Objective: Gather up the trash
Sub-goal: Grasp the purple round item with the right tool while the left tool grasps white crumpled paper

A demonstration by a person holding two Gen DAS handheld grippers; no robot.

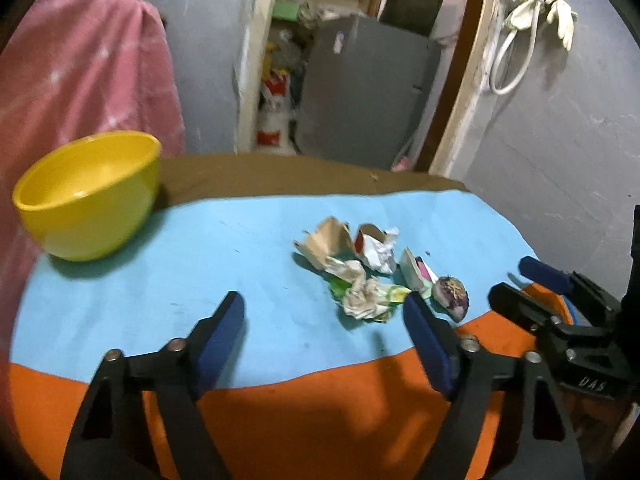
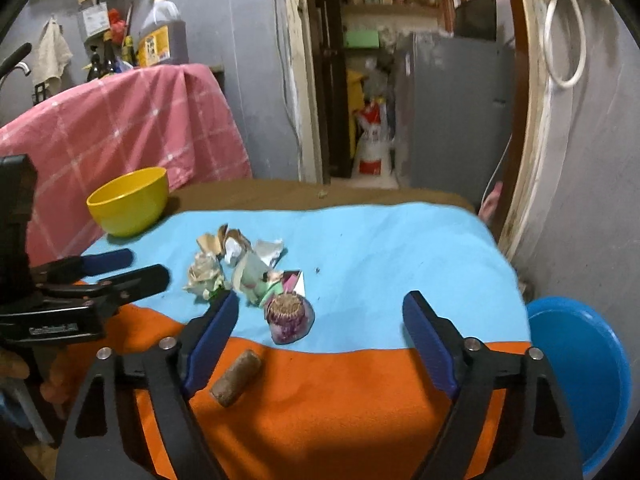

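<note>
A small pile of trash (image 1: pixel 360 268) lies on the blue cloth: torn cardboard, crumpled white paper and wrappers. A cut purple onion end (image 1: pixel 452 298) sits at its right. My left gripper (image 1: pixel 323 298) hovers in front of the pile, open, with nothing between its pads. In the right wrist view the same pile (image 2: pixel 240 268) and onion end (image 2: pixel 290 316) lie just ahead and left of my right gripper (image 2: pixel 321 296), which is open and empty. A brown cork-like cylinder (image 2: pixel 236 378) lies on the orange cloth near its left finger. A yellow bowl (image 1: pixel 88 196) stands empty at the far left.
The table carries a blue cloth (image 2: pixel 400 260) over an orange one (image 2: pixel 340 400). A pink checked cloth (image 2: pixel 120 120) hangs behind the bowl. A blue plastic basin (image 2: pixel 580 380) sits low off the table's right edge. Behind the table are a doorway and a grey cabinet (image 1: pixel 360 92).
</note>
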